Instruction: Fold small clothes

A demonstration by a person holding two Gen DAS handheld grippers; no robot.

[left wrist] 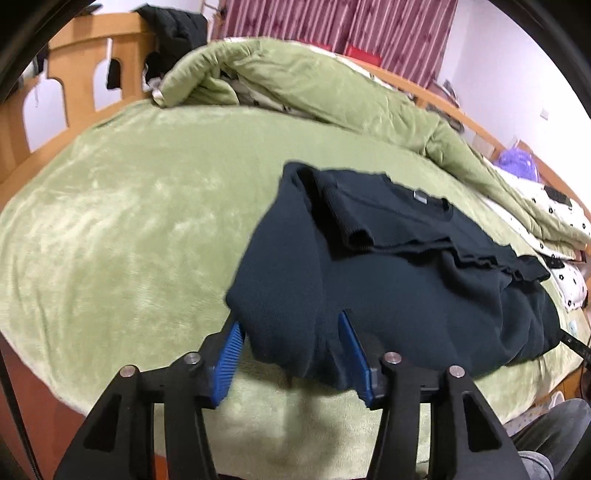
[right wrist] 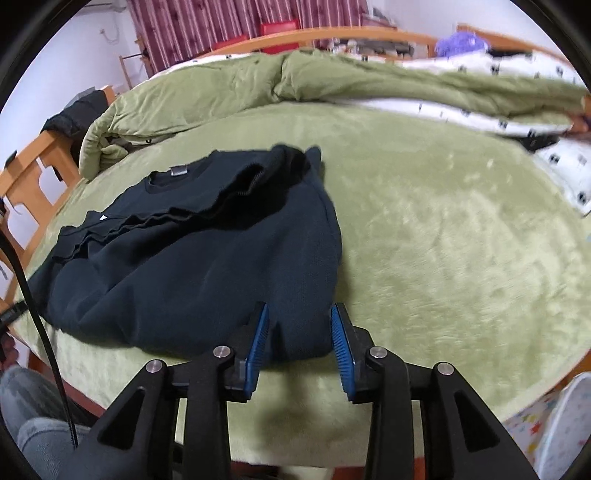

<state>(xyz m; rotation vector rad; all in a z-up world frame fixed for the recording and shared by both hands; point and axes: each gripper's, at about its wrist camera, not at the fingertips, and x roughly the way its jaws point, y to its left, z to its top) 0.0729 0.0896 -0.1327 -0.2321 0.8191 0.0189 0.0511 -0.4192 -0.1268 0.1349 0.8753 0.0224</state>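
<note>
Green bed [left wrist: 129, 221] w/ dark sweater [left wrist: 388, 295], both grippers' fingers [left wrist: 227, 360] apart.

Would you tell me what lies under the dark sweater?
The green blanket shows all around the dark sweater; whatever lies directly beneath is covered.

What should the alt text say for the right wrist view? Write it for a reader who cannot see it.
A dark folded garment lies on a green blanket, its near edge between the open blue fingers of the right gripper. A rumpled green quilt and striped curtains lie beyond.
</note>
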